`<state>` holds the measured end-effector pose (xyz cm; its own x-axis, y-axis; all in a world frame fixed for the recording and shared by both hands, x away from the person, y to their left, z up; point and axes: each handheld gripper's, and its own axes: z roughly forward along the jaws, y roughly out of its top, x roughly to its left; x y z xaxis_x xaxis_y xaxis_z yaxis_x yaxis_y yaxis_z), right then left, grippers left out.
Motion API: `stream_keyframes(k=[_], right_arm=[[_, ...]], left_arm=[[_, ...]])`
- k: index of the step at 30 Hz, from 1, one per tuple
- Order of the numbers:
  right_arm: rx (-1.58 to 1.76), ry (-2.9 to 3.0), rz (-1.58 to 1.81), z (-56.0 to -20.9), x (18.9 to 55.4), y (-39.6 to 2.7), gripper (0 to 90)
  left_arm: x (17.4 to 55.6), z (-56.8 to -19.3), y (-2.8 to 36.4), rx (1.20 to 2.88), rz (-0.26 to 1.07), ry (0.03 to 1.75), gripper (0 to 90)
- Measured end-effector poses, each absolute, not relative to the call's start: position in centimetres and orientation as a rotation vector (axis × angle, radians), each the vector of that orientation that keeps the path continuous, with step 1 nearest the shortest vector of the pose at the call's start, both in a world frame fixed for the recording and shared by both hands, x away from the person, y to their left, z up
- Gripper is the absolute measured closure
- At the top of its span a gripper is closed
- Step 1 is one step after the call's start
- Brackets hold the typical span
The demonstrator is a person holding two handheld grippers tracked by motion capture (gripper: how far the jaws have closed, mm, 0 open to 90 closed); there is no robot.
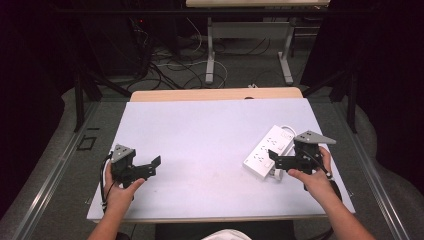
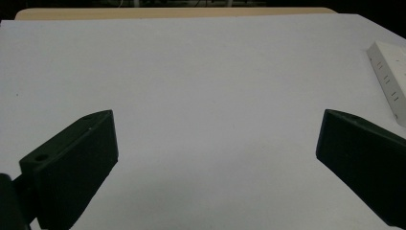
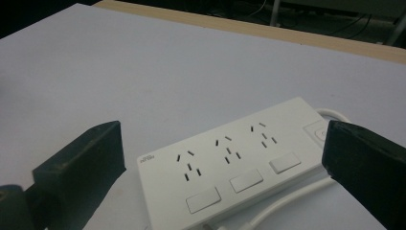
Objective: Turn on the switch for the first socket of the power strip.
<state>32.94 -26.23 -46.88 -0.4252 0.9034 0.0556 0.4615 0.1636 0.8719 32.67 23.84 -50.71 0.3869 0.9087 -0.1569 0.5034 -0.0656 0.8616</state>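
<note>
Right gripper view reveals the power strip's [image 3: 230, 165] three switches; right claw [image 1: 280, 161] hovers released over it, left claw [image 1: 150, 167] released well apart.

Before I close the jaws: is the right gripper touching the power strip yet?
Apart. In the right gripper view the right gripper stands wide open, both jaws held outside the power strip, with bare table visible between the left jaw and its end.

The power strip [image 1: 267, 151] lies flat on the worktop [image 1: 200, 145], towards its right edge and slanted, with its cable [image 1: 288, 132] looped at the far end. The right claw [image 1: 280, 161] sits just at the strip's near right side — the left claw [image 1: 148, 167] is well apart from it, over the worktop's near left part.
</note>
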Motion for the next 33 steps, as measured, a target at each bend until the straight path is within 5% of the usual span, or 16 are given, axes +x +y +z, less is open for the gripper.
stream_keyframes(k=[33], right_arm=[[1.423,1.852,1.164,-52.6,31.5,-30.1,1.4]], left_arm=[[32.7,-50.8,23.8,1.719,0.547,1.253,0.4]])
